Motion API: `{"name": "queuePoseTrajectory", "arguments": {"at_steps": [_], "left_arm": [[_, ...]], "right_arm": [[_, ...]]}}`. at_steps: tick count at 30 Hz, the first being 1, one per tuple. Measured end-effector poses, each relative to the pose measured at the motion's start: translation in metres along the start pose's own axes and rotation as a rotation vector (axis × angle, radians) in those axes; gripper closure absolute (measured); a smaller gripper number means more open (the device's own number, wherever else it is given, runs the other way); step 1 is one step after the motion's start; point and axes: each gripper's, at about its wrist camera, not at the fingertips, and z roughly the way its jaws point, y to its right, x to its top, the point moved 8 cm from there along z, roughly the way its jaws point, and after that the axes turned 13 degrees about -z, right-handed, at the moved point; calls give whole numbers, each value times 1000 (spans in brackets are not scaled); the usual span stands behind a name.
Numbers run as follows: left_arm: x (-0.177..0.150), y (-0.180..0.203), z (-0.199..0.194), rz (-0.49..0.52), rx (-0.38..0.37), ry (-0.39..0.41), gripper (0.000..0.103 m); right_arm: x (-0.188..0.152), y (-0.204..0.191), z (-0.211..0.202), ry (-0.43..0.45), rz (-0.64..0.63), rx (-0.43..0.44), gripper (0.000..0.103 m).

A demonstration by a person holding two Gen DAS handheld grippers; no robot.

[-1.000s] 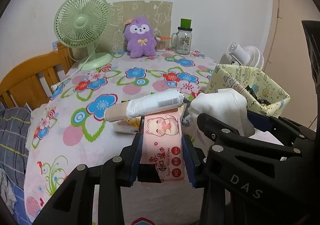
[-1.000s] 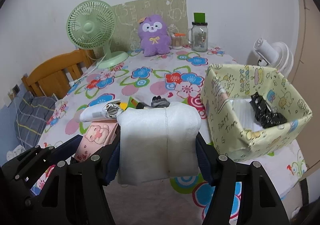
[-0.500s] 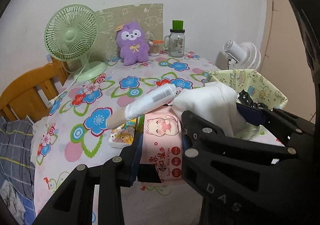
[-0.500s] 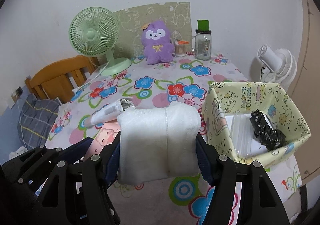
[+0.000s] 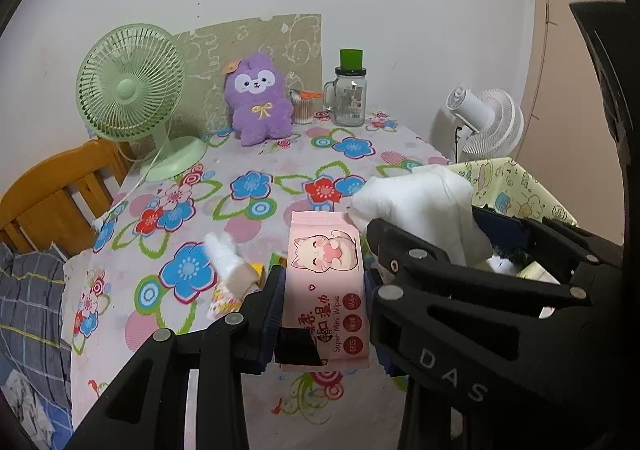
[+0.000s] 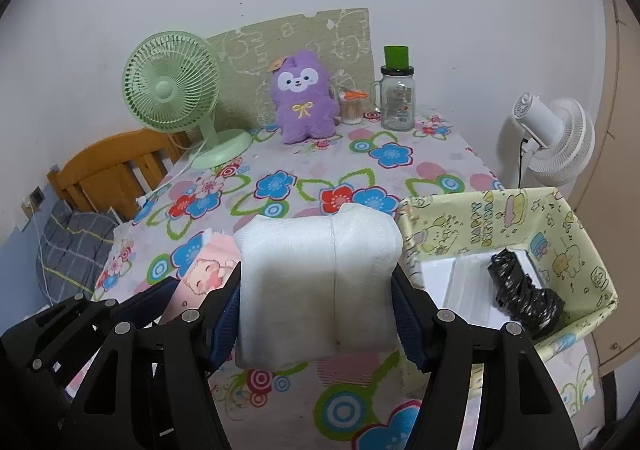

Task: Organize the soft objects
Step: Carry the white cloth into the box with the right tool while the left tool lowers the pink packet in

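Left gripper (image 5: 324, 292) clamped on pink wet-wipes pack (image 5: 325, 282), held above the floral tablecloth (image 5: 256, 186). Right gripper (image 6: 318, 296) clamped on white soft bundle (image 6: 316, 282), just left of the yellow fabric basket (image 6: 472, 226). Basket holds a black crumpled bag (image 6: 520, 290) and white sheets. White roll (image 5: 226, 256) lies on table left of the pack. Purple plush (image 6: 302, 96) upright at far edge beside green fan (image 6: 172, 90).

Between the left jaws, wipes pack (image 5: 324, 282); between the right jaws, soft bundle (image 6: 318, 286). Right of both, box (image 6: 480, 226) on the bench (image 6: 320, 170), holding a crumpled bag (image 6: 520, 290). Far beyond the jaws, fan (image 6: 172, 90), plush toy (image 6: 302, 98) and jar (image 6: 398, 98) in a row.
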Motion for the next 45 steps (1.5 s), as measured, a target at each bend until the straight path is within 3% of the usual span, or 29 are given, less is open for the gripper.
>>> {"name": "queuePoseTrajectory", "arguments": {"at_steps": [21,45], "left_arm": [[25,75,9,36,-65,29,63],[30,142,45,83,-135,-9,63]], "right_arm": [[8,77,-19,24,30,-71,34],[-2,151,-17,4,79,-138,34]]}}
